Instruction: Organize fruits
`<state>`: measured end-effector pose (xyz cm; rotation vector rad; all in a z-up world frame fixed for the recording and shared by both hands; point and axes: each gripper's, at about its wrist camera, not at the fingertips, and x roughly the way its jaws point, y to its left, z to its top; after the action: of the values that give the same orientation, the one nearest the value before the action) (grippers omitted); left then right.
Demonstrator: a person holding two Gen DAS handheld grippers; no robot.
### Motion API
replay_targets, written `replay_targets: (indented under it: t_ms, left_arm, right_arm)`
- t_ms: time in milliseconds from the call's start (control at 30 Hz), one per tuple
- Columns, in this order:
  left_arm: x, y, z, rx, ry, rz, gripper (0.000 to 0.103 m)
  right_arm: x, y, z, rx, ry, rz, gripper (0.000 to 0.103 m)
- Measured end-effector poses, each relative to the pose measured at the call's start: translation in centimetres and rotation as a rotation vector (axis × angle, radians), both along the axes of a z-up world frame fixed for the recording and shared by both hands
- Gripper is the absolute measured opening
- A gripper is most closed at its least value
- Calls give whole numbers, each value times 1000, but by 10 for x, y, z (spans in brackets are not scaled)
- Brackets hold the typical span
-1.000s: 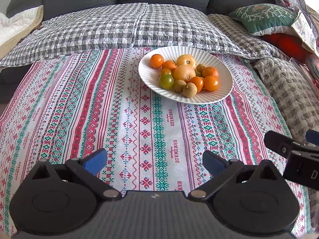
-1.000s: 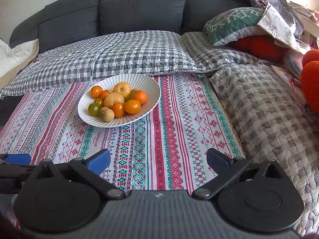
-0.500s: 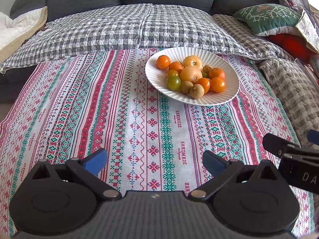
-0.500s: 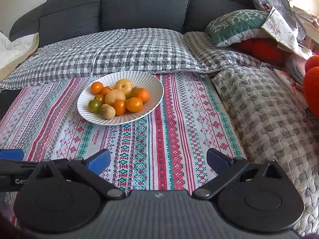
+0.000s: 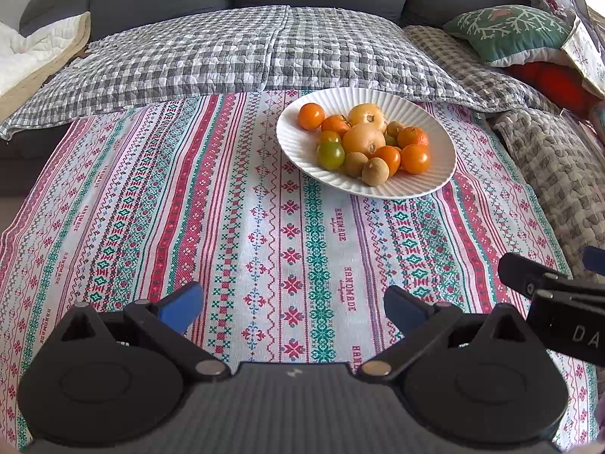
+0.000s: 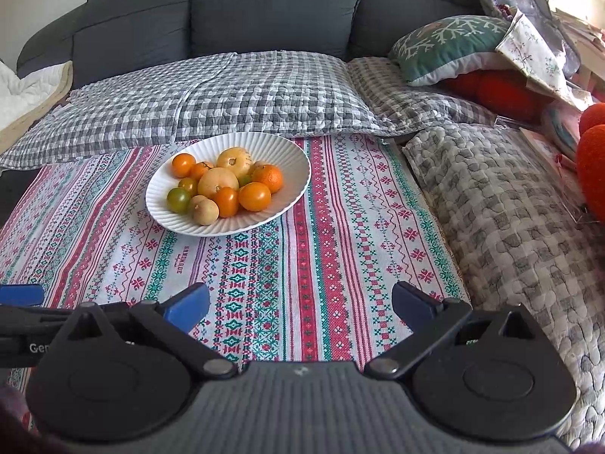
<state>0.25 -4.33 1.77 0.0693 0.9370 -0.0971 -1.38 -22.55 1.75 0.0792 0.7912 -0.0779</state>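
A white ribbed plate sits on the striped patterned cloth and holds several fruits piled together: orange tomatoes and tangerines, two pale yellow round fruits, a green tomato and small brown fruits. My left gripper is open and empty, low over the cloth well short of the plate. My right gripper is open and empty, also short of the plate, to its right.
The right gripper's finger shows at the left view's right edge; the left gripper's blue pad at the right view's left edge. A grey checked quilt and dark sofa back lie behind. Cushions and a padded blanket lie right.
Both grippers have drawn back and risen a little; the plate sits farther off and more central in both views. Both stay open.
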Motion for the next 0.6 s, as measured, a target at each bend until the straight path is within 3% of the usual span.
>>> replay_targets:
  t_ms: [600]
  left_arm:
    - [1, 1, -3, 5, 12, 1, 97]
  right_arm:
    - [3, -1, -3, -2, 16, 3, 103]
